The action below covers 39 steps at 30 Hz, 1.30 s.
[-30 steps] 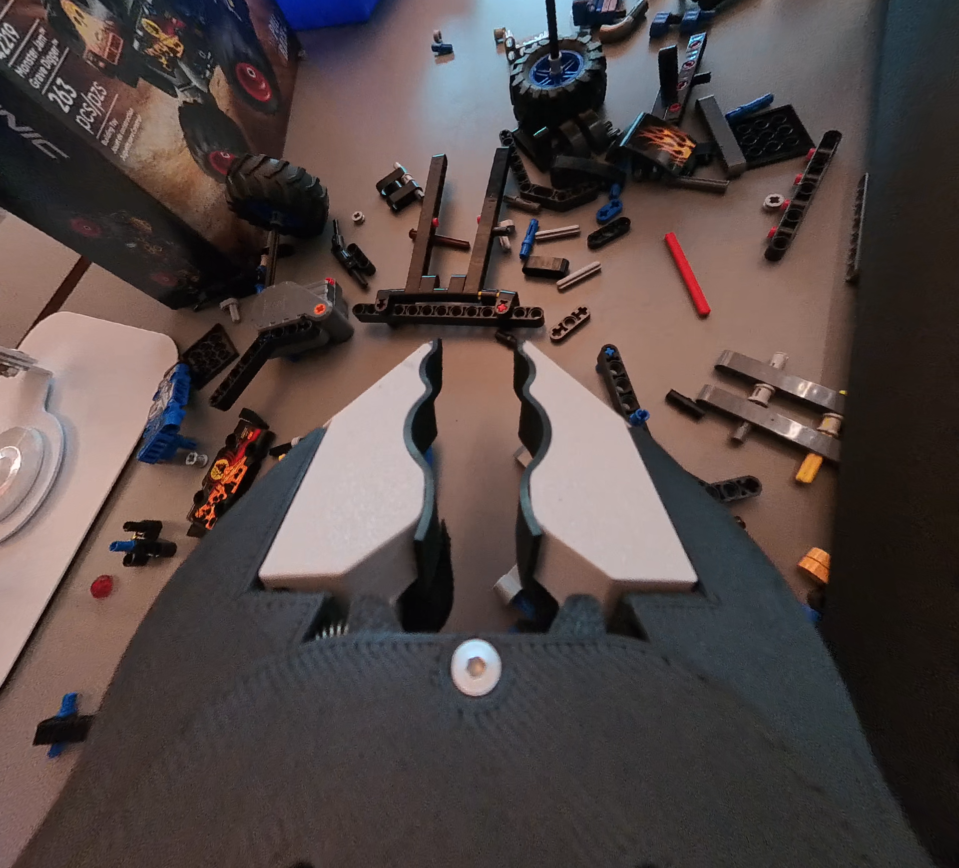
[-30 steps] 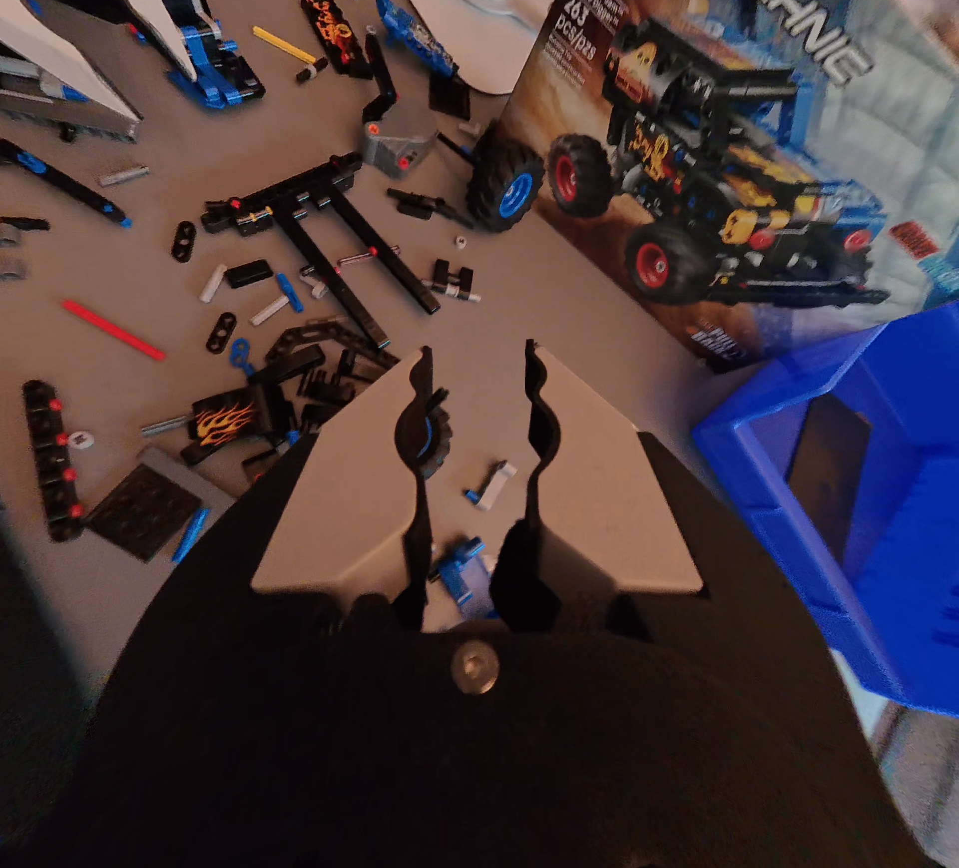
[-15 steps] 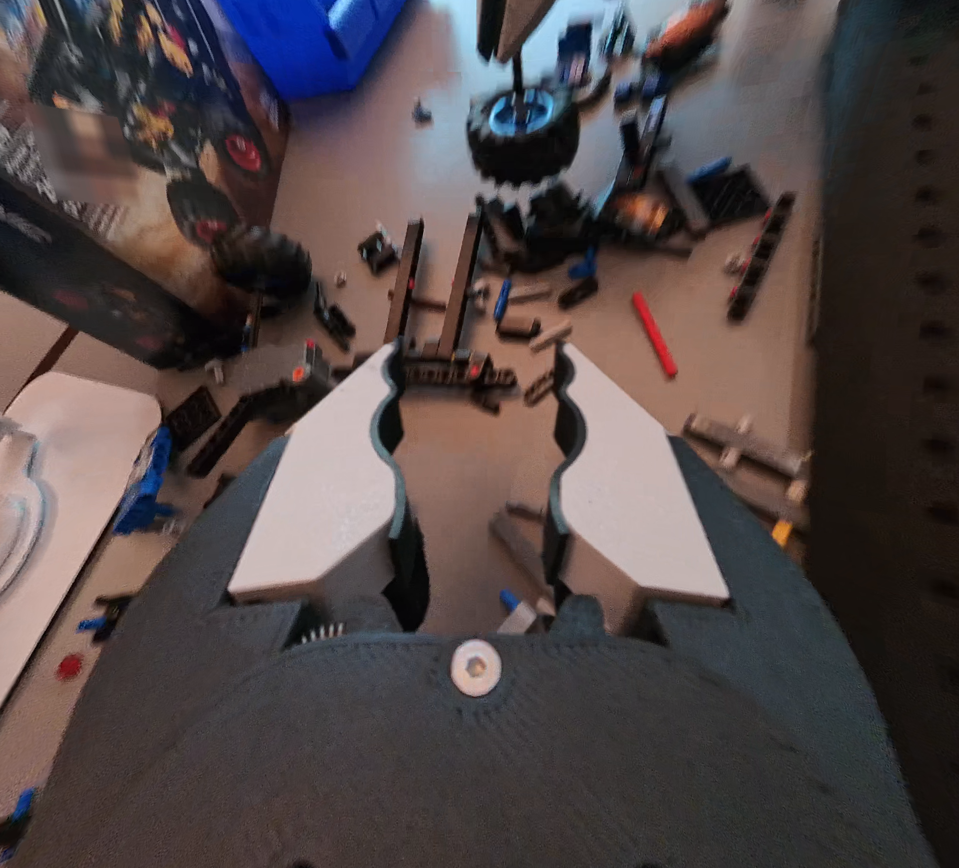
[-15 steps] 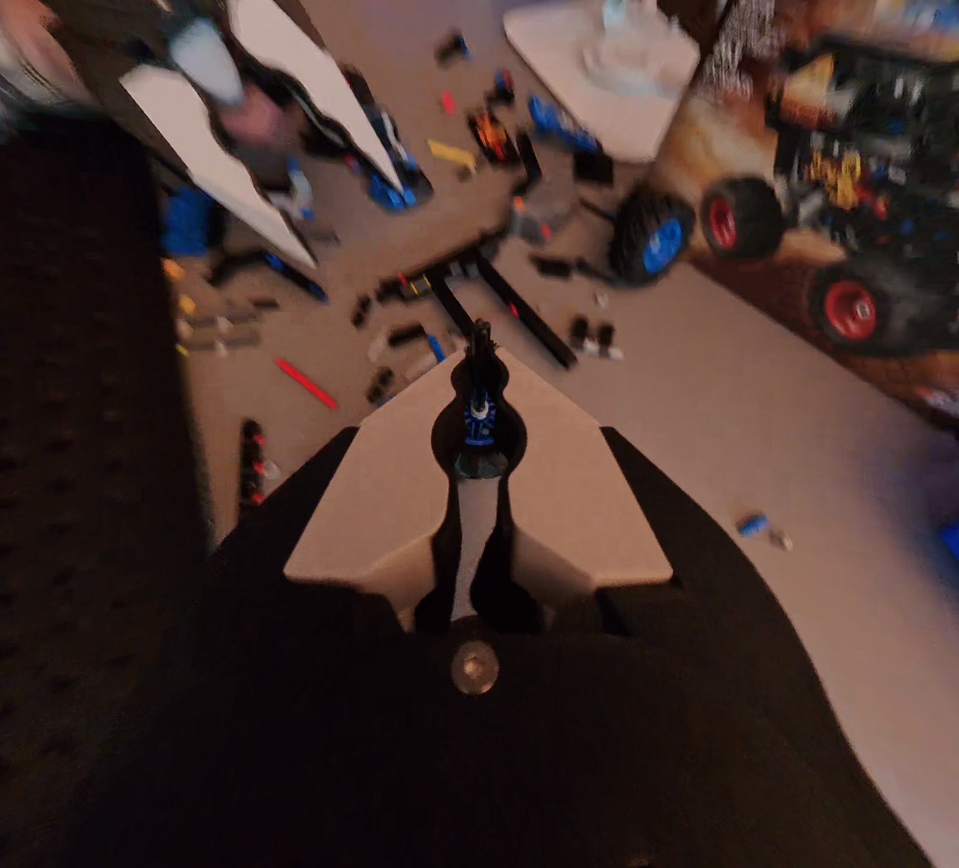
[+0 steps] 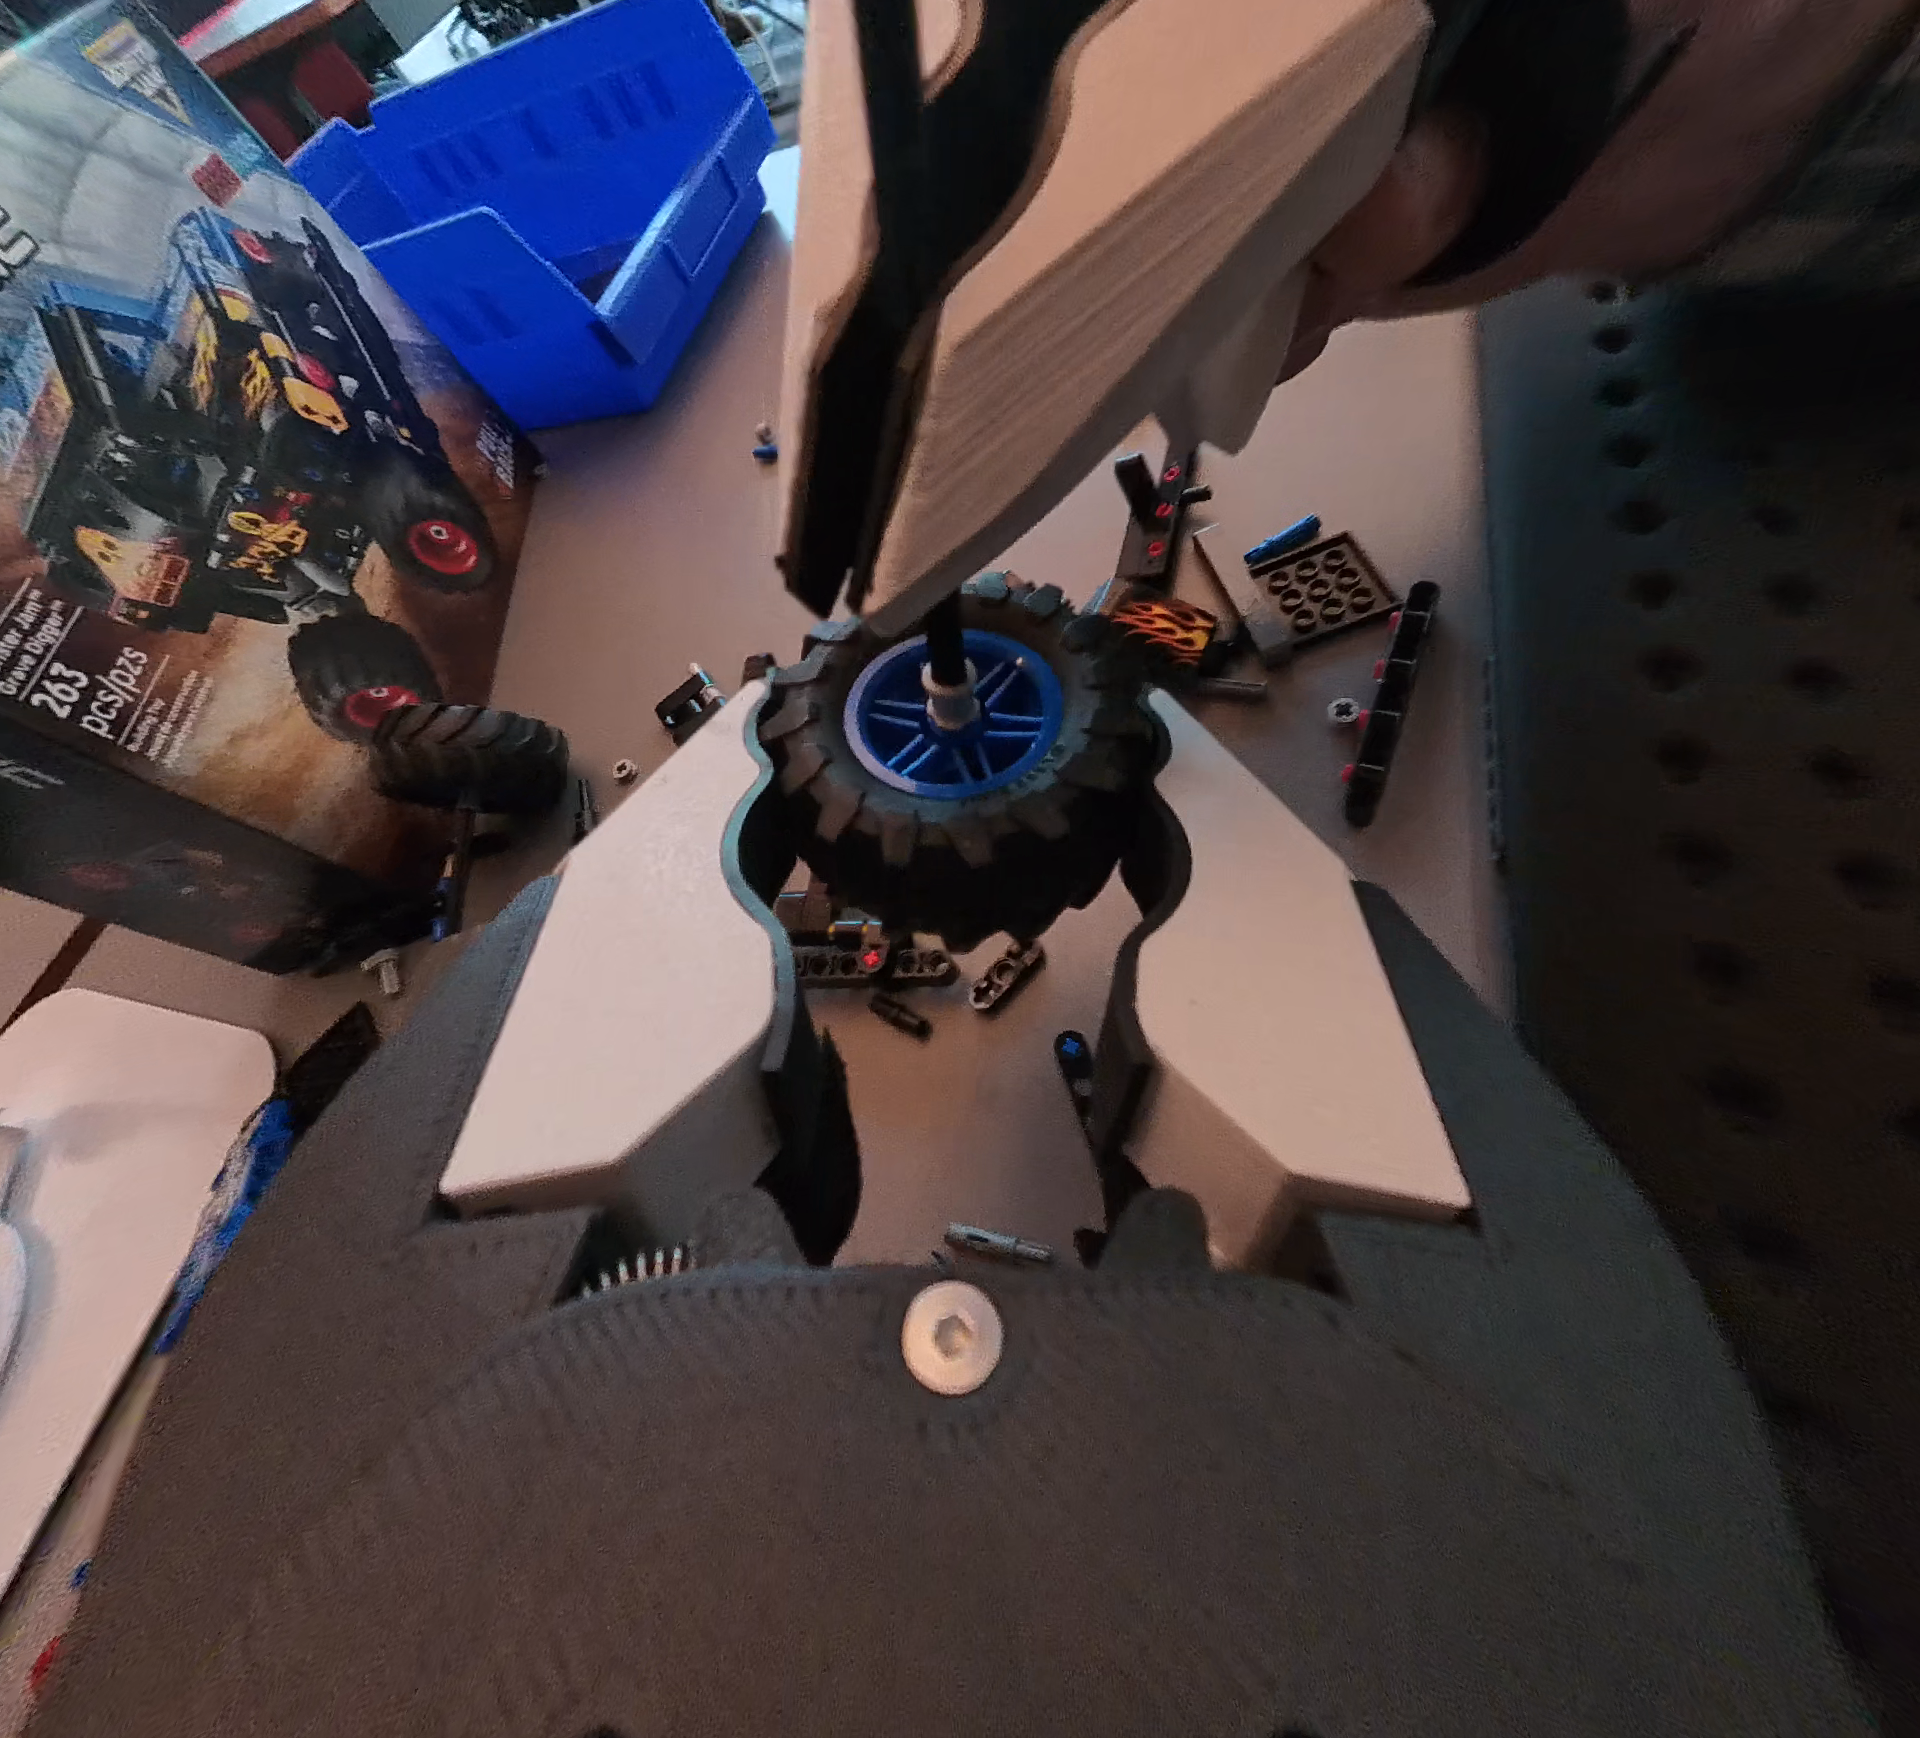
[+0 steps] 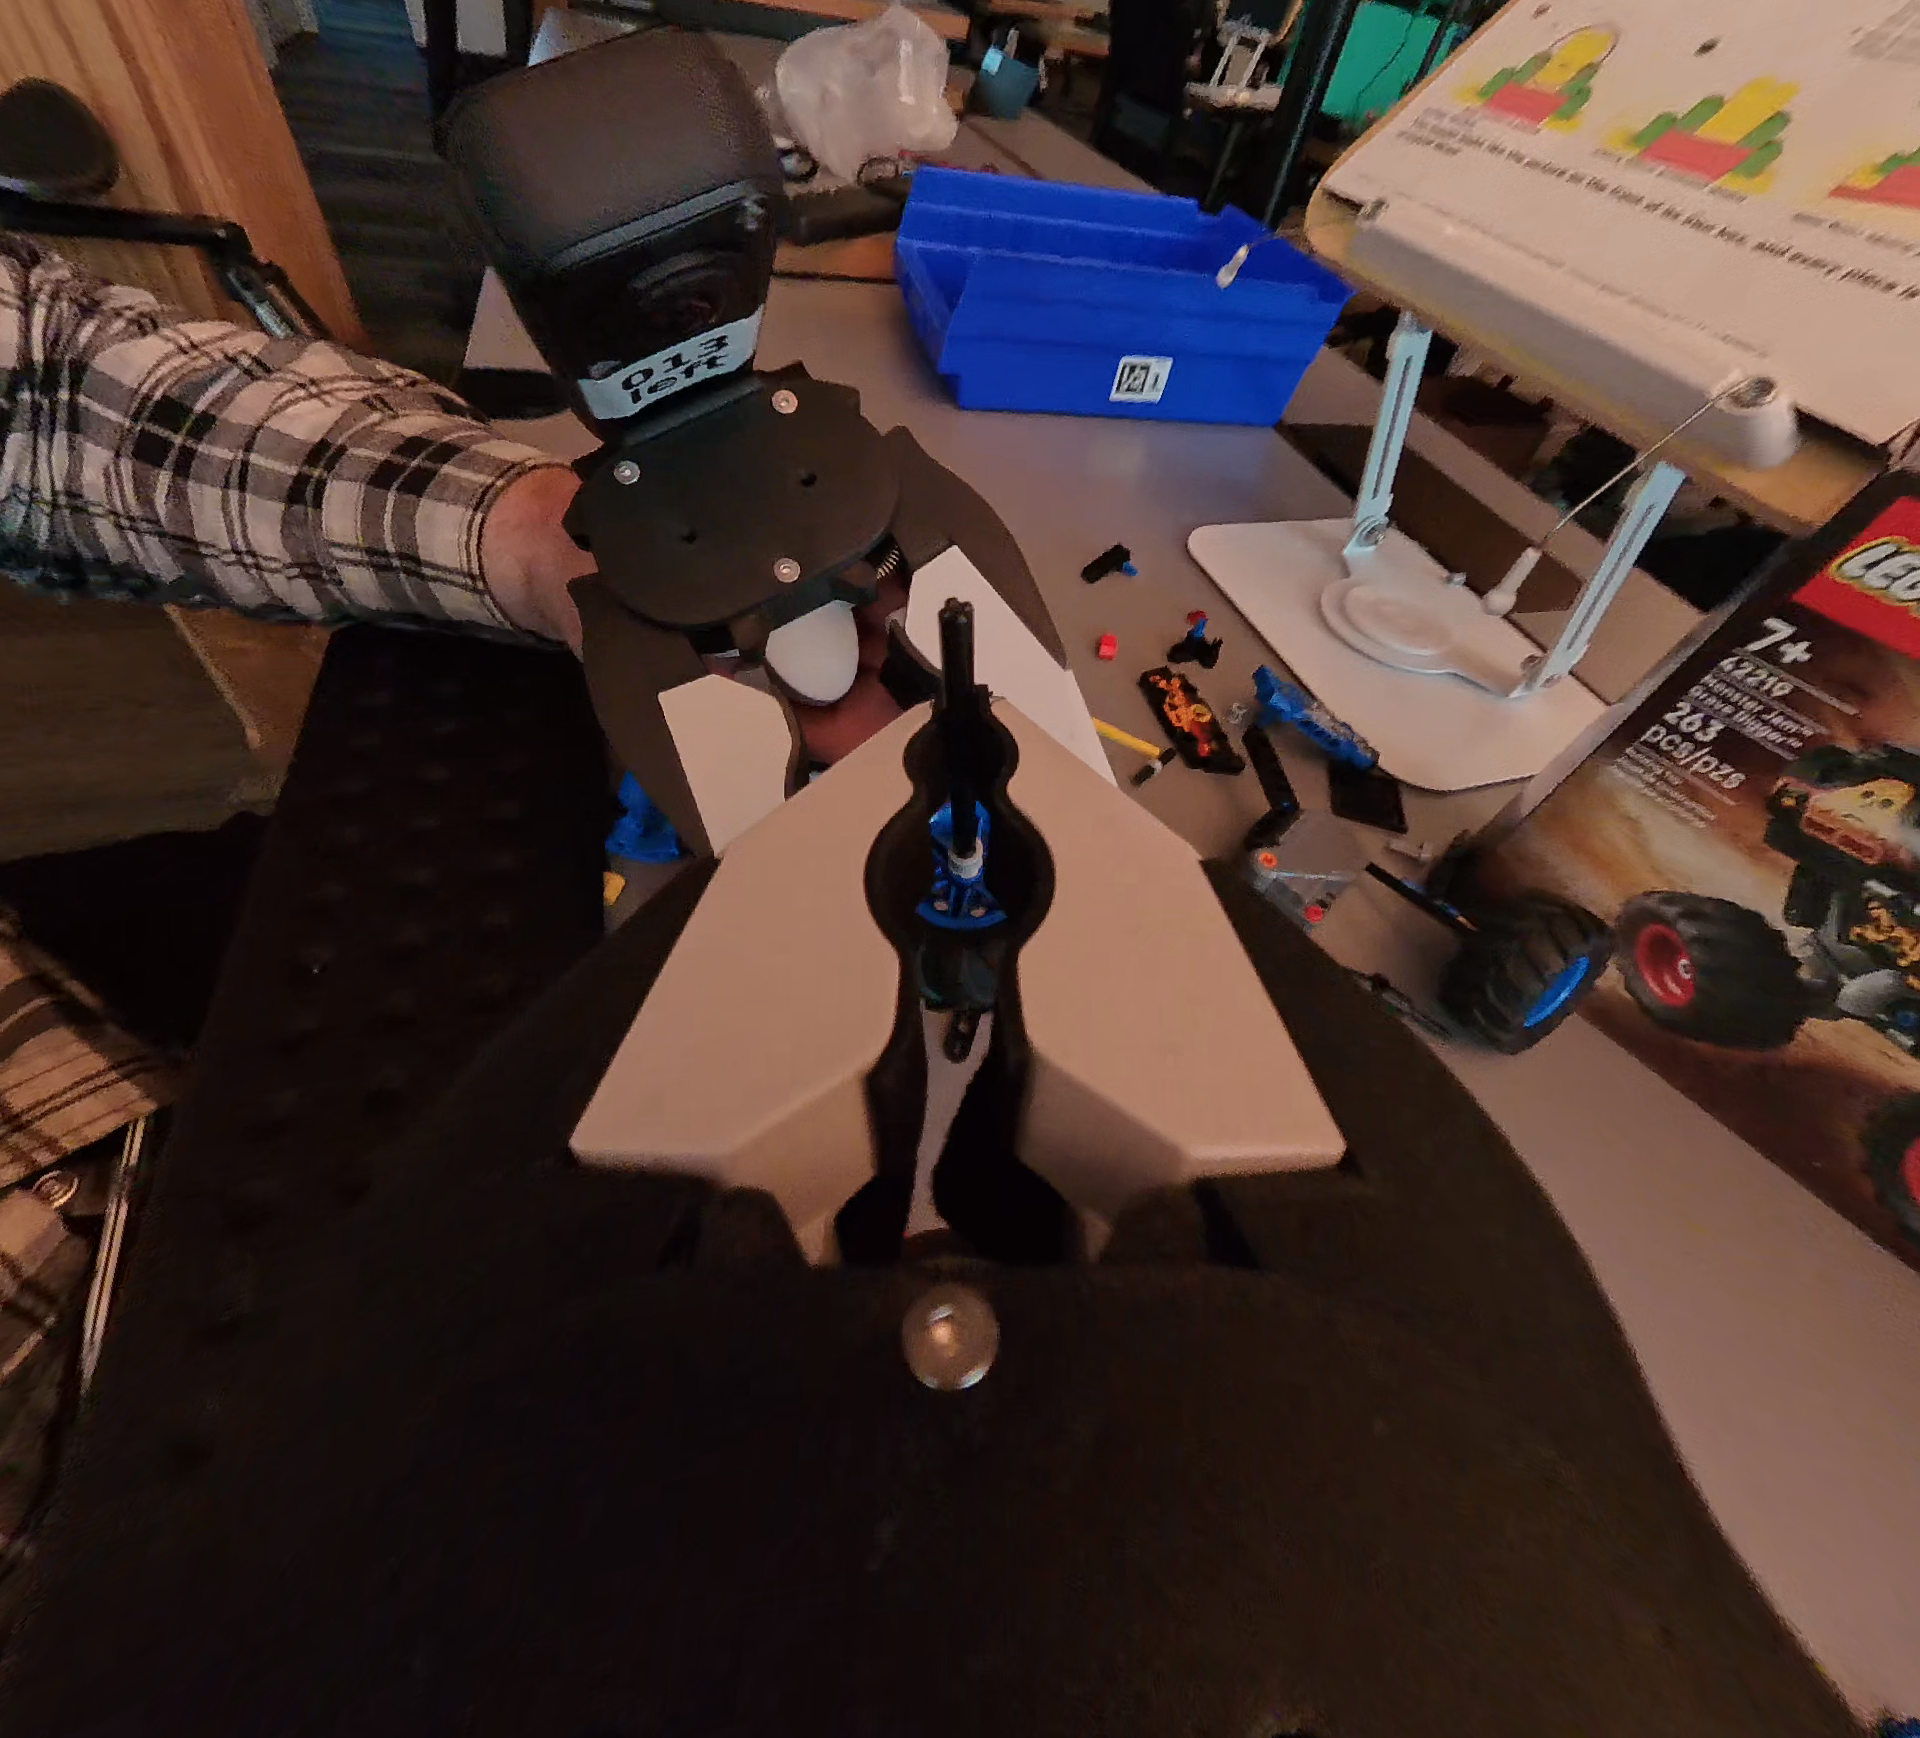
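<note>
- Two sets of tongs on one item: a blue-hubbed wheel (image 5: 951, 753) with a chunky black tyre and a black axle (image 5: 883, 130) standing up out of its hub.
- Right tongs (image 6: 956, 722): closed on the axle, which runs up between the pads and pokes out past the tips. A second ago they were spread apart and empty, low over the desk (image 5: 644, 545).
- Left tongs (image 5: 951, 712): spread wide, wider than a second ago, one finger on each side of the tyre. Whether the pads touch the rubber cannot be told.
- Wheel, location: hanging by its axle from the right tongs, between the tips of the left tongs. It appears lifted clear of the scattered parts, where a second ago it stood on the desk among them.
- Second tyre (image 5: 468, 758): lying on the desk against the toy box (image 5: 208, 483), well apart from both tongs.
- Loose parts: black beams, pins and a flame-printed panel (image 5: 1164, 628), scattered on the desk beyond and below the wheel.
- Blue bin (image 5: 561, 234): on the desk beyond the box, near neither tool.
- Plaid sleeve (image 6: 260, 483): on the arm carrying the left tool.
- White stand base (image 6: 1403, 649): beside the box, apart from the tongs.
</note>
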Each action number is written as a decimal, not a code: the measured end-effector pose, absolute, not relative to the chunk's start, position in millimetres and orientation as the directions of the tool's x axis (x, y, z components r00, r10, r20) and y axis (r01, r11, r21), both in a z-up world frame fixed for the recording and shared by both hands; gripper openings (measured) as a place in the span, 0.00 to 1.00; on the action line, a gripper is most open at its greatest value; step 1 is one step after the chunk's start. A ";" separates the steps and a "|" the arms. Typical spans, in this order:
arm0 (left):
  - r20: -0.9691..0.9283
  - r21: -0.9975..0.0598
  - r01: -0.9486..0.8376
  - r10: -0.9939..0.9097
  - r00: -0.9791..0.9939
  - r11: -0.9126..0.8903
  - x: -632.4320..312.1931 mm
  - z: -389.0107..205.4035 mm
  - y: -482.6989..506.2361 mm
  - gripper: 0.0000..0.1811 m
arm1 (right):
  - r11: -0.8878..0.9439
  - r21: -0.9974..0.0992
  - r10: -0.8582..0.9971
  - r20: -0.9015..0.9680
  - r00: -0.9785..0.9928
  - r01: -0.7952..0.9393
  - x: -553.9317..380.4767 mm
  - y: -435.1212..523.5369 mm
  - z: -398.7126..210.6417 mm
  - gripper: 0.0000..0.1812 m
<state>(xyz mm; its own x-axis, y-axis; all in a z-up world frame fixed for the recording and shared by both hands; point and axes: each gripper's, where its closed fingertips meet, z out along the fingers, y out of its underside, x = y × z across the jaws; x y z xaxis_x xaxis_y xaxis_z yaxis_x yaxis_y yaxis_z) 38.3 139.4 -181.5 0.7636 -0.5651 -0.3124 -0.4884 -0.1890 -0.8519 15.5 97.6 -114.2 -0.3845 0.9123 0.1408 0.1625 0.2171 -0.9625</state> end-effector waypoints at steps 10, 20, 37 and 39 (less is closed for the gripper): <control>-0.308 -0.835 -0.490 -0.527 0.792 -0.249 30.8 -181.9 134.9 0.34 | 0.184 -0.977 0.931 0.137 -0.337 0.111 16.5 97.8 -108.1 0.00; -0.330 -0.835 -0.498 -0.511 0.794 -0.234 23.3 -180.0 133.6 0.33 | 0.090 -0.991 0.938 0.051 -0.344 0.097 19.1 106.6 -104.7 0.00; -0.485 -0.754 -0.639 -0.528 0.697 -0.151 15.4 -168.8 114.5 0.34 | -0.023 -0.975 0.898 -0.117 -0.424 0.220 34.3 122.4 -129.4 0.07; -0.507 -0.733 -0.657 -0.502 0.700 -0.175 7.3 -169.9 114.8 0.34 | 0.071 -0.969 0.941 -0.014 -0.338 0.237 34.6 138.0 -132.0 0.19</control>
<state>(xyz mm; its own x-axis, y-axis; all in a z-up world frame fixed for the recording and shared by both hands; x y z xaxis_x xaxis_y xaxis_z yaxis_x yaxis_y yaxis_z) 7.3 114.8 -169.9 0.7003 -0.5024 -0.5071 -0.6568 -0.1754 -0.7333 34.6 138.0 -132.0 -0.3378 0.9411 -0.0135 0.2374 0.0713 -0.9688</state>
